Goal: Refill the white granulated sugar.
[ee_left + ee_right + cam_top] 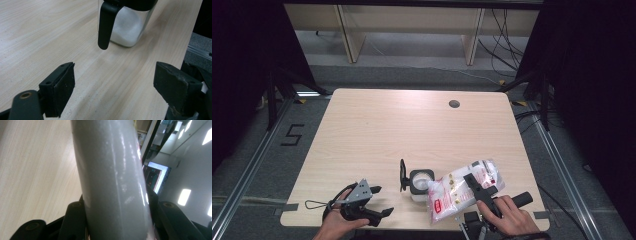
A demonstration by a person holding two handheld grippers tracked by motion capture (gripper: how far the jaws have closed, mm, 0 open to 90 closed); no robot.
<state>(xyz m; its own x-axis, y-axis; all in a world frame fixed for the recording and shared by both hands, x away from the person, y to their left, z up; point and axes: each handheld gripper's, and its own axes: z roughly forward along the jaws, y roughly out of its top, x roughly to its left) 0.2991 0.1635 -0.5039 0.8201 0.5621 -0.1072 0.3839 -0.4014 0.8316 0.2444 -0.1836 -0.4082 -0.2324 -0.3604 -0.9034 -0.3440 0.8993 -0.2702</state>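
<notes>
**At the lower edge of the table: bag gripped over open jar**

In the lower right of the high view, the right gripper point(477, 184) pinches a clear plastic bag point(457, 192) of white granules; the bag lies tilted, its lower end toward the jar point(421, 183). In the right gripper view the bag point(112, 177) rises between the jaws, which press against its sides.

Handling, as judged: the bag is soft and shifts its load when tipped; the film looks glossy and may slip. A hold across the filled body, as now, seems sound, though the contents could slump toward the low end.

The jar stands just left of the bag, low centre of the high view, its black lid point(402, 175) hinged open at its left. It appears rigid, clear-walled and part filled.

The left gripper point(374, 205), lower left of the high view, is spread wide and holds nothing. In the left gripper view the jar point(127, 27) stands ahead of the jaws, apart from them.
</notes>
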